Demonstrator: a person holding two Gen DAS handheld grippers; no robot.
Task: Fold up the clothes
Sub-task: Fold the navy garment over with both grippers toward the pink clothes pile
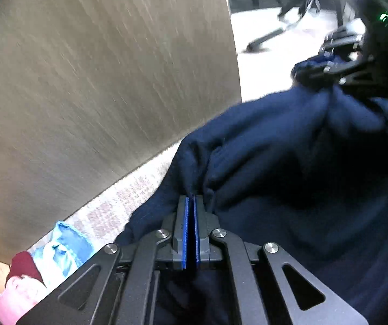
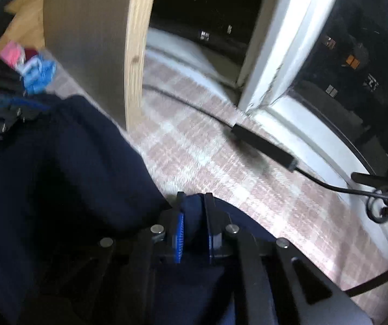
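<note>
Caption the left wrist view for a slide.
Left claw shut on a navy garment; right claw grips its far end.

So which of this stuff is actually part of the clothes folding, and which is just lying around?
Part of the job:
- navy garment, pinched at two spots
- left gripper, shut on it
- right gripper, shut on it

Just lying about:
- heap of blue, maroon and pink clothes
- black cable box on the plaid cloth
- wooden board
</note>
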